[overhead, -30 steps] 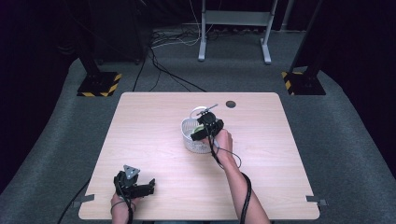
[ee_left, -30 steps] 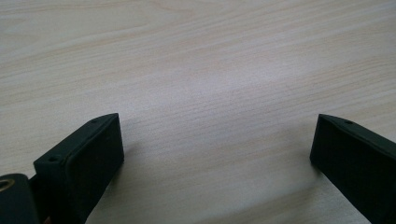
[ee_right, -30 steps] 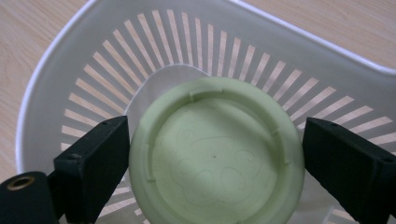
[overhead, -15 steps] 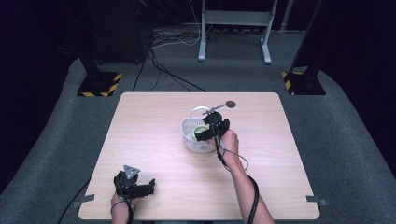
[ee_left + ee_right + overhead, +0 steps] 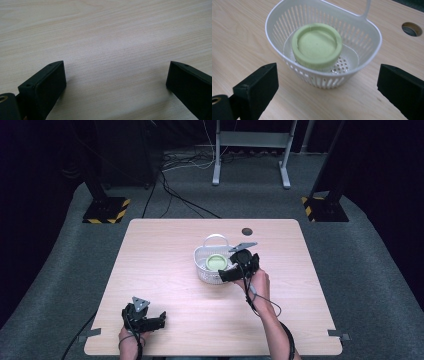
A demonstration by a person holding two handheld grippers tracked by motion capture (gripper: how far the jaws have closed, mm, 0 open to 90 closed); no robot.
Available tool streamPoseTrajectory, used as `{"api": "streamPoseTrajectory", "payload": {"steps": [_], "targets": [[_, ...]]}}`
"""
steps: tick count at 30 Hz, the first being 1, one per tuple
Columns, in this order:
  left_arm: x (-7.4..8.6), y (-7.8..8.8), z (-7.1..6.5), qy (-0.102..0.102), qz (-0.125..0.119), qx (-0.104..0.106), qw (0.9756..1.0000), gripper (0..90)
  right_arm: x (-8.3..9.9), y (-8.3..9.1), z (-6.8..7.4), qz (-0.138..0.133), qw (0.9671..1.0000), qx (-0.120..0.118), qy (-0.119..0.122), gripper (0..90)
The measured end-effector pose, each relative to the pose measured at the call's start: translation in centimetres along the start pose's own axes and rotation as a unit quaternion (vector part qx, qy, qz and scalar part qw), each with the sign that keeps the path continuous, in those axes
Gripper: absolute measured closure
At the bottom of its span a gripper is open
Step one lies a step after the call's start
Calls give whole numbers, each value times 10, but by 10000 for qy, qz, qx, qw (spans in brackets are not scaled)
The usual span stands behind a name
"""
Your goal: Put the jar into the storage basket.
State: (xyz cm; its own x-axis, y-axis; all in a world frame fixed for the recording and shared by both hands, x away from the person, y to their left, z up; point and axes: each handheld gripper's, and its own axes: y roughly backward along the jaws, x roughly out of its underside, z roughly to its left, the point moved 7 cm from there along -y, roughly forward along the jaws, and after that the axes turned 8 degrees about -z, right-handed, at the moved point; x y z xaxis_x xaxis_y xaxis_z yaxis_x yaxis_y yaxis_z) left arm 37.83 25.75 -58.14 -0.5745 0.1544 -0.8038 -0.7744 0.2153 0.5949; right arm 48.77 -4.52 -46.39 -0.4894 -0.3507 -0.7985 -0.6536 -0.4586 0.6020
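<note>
A white slotted basket point(image 5: 202, 269) with an upright loop handle stands at the middle of the wooden table point(image 5: 165, 250). Inside it lies a round green lid-like disc point(image 5: 216, 262). My right gripper point(image 5: 230, 268) is at the basket's near right side, pointed at it, open and holding nothing. In the right gripper view the basket point(image 5: 274, 17) and the green disc point(image 5: 317, 47) lie just beyond the spread jaws of that gripper point(image 5: 327, 73). My left gripper point(image 5: 159, 320) rests near the table's front left edge, open. In the left gripper view, bare wood lies between its jaws point(image 5: 116, 72).
A dark round hole point(image 5: 246, 231) is in the table behind the basket, also seen as a hole point(image 5: 411, 28) in the right gripper view. Around the table is grey carpet with cables, and stands on yellow-black bases point(image 5: 106, 210).
My right gripper has drawn back from over the basket toward its near right side, uncovering the green disc. The basket and the left gripper have stayed put.
</note>
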Motion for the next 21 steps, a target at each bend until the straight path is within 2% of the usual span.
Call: {"api": "streamPoseTrajectory", "payload": {"steps": [6,11,21], "targets": [[0,0,0,0,-1,0,10000,22,32,28,-15,-71,9996,225,-168,26],[0,0,0,-4,0,0,10000,22,63,43,-30,-52,9984,426,-357,26],[0,0,0,-3,0,0,10000,22,132,52,-50,69,9947,737,-713,26]]}}
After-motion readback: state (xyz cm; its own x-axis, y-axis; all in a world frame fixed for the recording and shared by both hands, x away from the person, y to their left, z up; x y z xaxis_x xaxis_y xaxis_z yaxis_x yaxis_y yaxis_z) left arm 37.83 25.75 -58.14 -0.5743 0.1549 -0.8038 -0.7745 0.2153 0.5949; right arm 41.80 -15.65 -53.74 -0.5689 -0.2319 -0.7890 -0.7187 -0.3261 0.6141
